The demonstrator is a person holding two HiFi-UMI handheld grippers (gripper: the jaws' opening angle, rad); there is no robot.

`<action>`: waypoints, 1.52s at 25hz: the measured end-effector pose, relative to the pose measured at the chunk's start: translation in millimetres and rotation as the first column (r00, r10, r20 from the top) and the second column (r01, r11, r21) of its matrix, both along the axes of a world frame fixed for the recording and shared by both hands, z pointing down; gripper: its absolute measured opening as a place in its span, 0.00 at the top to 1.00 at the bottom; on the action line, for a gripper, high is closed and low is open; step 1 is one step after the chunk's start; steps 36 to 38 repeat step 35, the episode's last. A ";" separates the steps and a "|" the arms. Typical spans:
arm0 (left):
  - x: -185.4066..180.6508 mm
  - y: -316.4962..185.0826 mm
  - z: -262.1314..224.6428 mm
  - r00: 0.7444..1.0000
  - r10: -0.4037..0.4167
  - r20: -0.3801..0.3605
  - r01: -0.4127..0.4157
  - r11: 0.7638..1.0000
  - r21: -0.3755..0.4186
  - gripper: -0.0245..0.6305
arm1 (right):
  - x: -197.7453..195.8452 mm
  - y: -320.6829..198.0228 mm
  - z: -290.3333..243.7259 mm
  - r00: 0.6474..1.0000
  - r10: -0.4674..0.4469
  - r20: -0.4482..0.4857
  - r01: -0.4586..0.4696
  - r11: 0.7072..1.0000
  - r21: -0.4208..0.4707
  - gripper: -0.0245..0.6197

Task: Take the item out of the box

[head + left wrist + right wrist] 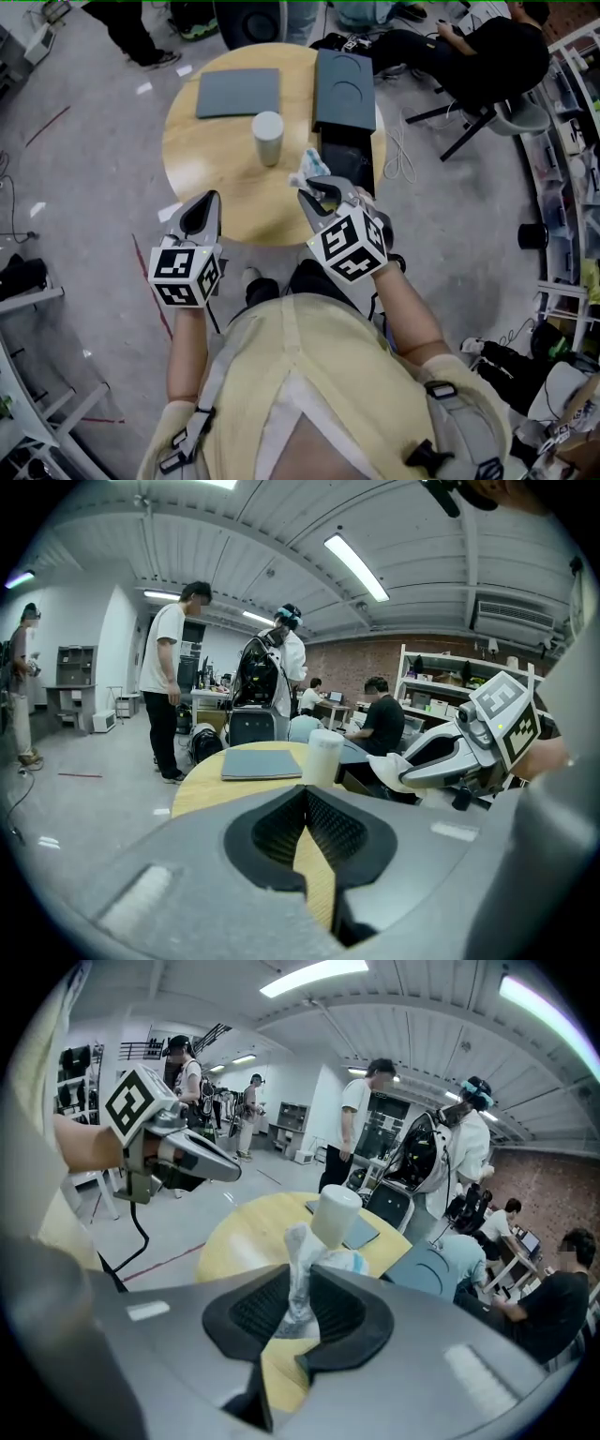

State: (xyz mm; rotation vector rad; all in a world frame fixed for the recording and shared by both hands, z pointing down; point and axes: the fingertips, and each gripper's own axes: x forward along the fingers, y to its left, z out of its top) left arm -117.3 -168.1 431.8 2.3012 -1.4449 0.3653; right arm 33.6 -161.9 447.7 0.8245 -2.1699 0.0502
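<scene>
right gripper point(317, 195): jaws pinched on crumpled white wrapper point(298, 1260), held above tabletop's point(225, 202) near edge, seemingly to clear dark box point(345, 89) | left gripper point(201, 214): jaws together, empty, kept aside

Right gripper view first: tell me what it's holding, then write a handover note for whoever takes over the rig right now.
Right gripper: shut on a crumpled white wrapper, held up over the table.
Left gripper: shut, empty, at the table's near edge.
Things: white cylinder upright mid-table; dark box at the far right edge, its round recess empty; grey flat panel lying far left.
Done: cylinder is out of the box.
Left: probably just set the wrapper down.
</scene>
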 end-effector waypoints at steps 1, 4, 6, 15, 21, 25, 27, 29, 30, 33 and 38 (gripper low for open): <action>-0.8 1.4 0.1 1.000 -0.001 0.000 0.001 1.000 0.000 0.96 | -2.0 2.0 -0.1 1.000 -0.004 0.005 0.004 1.000 -0.002 0.85; -3.6 4.6 0.7 1.000 -0.007 -0.001 0.007 1.000 0.001 0.96 | -8.5 7.1 -0.2 1.000 -0.019 0.017 0.019 1.000 -0.006 0.85; -6.8 6.1 1.1 1.000 -0.014 -0.002 0.014 1.000 -0.001 0.96 | -14.2 10.4 0.1 0.999 -0.031 0.024 0.032 0.999 -0.012 0.85; -17.0 13.5 1.9 0.999 -0.043 0.001 0.043 0.999 -0.003 0.96 | -29.7 19.9 -3.3 0.996 -0.053 0.068 0.055 0.998 -0.019 0.86; -22.3 16.5 1.7 0.998 -0.065 0.001 0.065 0.998 0.007 0.96 | -36.2 23.5 -8.4 0.994 -0.070 0.090 0.071 0.997 -0.004 0.86; -26.8 16.9 2.0 0.997 -0.076 -0.003 0.076 0.997 0.009 0.96 | -41.0 24.8 -11.3 0.991 -0.074 0.114 0.075 0.997 -0.006 0.86; -27.7 16.6 1.5 0.997 -0.079 -0.005 0.079 0.997 0.010 0.96 | -43.2 25.0 -12.9 0.989 -0.075 0.124 0.077 0.997 -0.007 0.86; -27.3 16.8 0.7 0.997 -0.082 -0.006 0.082 0.997 0.011 0.96 | -44.2 25.2 -14.5 0.988 -0.078 0.131 0.080 0.997 -0.007 0.86; -26.8 17.1 0.3 0.997 -0.083 -0.007 0.083 0.996 0.012 0.96 | -44.3 25.5 -15.3 0.988 -0.080 0.135 0.081 0.997 -0.008 0.86; -25.2 18.5 -0.3 0.996 -0.088 -0.008 0.088 0.996 0.011 0.96 | -43.9 26.8 -17.0 0.985 -0.080 0.151 0.083 0.996 -0.014 0.86; -24.5 19.5 -0.5 0.996 -0.090 -0.009 0.090 0.996 0.012 0.96 | -43.8 27.7 -17.7 0.984 -0.080 0.162 0.084 0.996 -0.019 0.86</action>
